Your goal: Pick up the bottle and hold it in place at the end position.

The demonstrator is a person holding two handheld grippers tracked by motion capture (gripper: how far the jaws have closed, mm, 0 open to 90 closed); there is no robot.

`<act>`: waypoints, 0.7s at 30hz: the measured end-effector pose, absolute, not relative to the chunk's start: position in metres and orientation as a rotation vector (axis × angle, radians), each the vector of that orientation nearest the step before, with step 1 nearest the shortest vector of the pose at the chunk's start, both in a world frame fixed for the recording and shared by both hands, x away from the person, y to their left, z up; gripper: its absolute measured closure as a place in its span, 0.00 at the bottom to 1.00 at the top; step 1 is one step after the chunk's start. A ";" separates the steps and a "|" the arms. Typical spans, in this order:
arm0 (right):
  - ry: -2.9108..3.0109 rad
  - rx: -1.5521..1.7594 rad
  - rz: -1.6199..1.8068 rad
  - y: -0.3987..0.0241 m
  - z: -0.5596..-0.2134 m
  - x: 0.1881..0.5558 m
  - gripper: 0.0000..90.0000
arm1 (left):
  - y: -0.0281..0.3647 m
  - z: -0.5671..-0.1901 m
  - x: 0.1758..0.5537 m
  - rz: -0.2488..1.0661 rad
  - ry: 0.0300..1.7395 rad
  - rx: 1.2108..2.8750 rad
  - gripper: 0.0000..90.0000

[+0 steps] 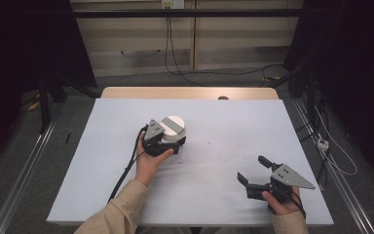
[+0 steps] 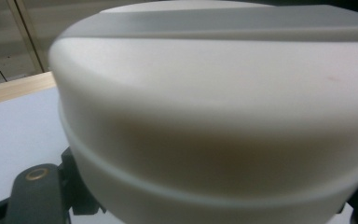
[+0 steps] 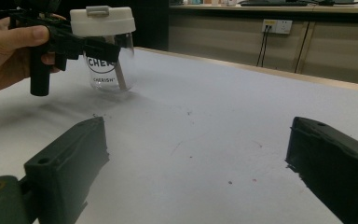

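One lidded jar, seemingly gripped by left tool.

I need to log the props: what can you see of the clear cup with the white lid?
The clear plastic cup stands upright on the white table, left of centre. It bears dark lettering and a round white lid with a grey band across the top. The left gripper is shut on it just under the lid.

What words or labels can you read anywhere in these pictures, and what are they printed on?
"CHE...": the top line on the clear cup, partly hidden behind the left gripper.
"CHERISH": the small line beneath it on the same cup.
The white lid bears no print that I can make out.
The wall socket has marks too small to read.
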State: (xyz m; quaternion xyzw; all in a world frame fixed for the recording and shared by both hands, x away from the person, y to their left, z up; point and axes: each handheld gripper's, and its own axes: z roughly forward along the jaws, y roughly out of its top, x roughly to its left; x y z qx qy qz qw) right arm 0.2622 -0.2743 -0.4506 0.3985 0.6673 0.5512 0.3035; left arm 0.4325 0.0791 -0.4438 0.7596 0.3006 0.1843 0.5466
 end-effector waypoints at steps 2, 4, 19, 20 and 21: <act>1.768 1.056 1.461 -0.275 -0.451 0.262 0.05 | 0.077 -0.444 0.433 0.433 0.706 1.808 0.21; 1.766 1.057 1.462 -0.275 -0.451 0.262 0.05 | 0.075 -0.445 0.433 0.433 0.706 1.808 0.21; 1.770 1.059 1.462 -0.274 -0.451 0.262 0.05 | 0.064 -0.446 0.438 0.423 0.704 1.807 0.21; 1.770 1.057 1.462 -0.274 -0.451 0.262 0.05 | 0.063 -0.446 0.439 0.428 0.700 1.812 0.21; 1.770 1.057 1.463 -0.274 -0.451 0.262 0.05 | 0.062 -0.446 0.439 0.424 0.700 1.807 0.21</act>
